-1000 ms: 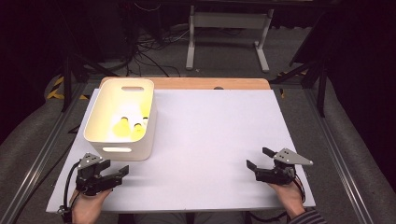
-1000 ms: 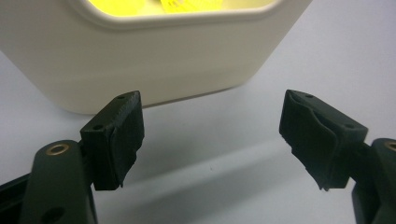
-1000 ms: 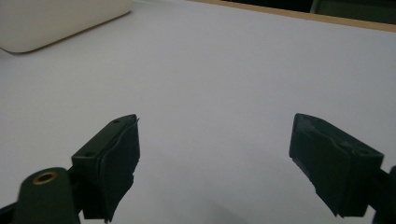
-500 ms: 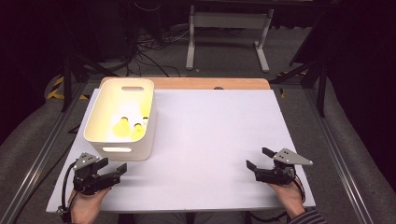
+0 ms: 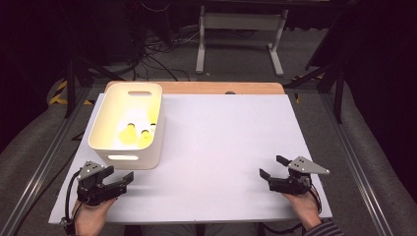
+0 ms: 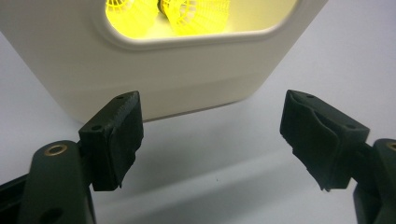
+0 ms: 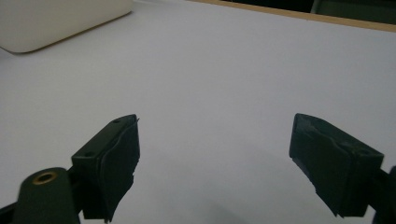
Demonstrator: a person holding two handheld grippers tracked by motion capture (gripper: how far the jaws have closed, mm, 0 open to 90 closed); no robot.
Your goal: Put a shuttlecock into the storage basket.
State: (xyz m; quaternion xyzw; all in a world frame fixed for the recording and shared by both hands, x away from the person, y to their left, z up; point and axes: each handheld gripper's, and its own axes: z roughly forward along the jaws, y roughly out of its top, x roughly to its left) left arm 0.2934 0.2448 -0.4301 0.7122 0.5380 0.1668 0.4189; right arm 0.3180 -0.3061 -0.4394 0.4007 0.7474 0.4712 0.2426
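Yellow shuttlecocks lie gathered inside the white bin at the tabletop's left rear — none is seen loose on the white surface, so the collecting looks all but finished. The left tongs rest low just before the bin's handle slot, jaws spread wide and empty; the right tongs sit well apart at the near right edge, equally agape, gripping nothing.

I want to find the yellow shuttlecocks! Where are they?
The yellow shuttlecocks lie inside the white bin at the table's left side in the high view, just beyond the left gripper, whose view shows them through the bin's handle slot.
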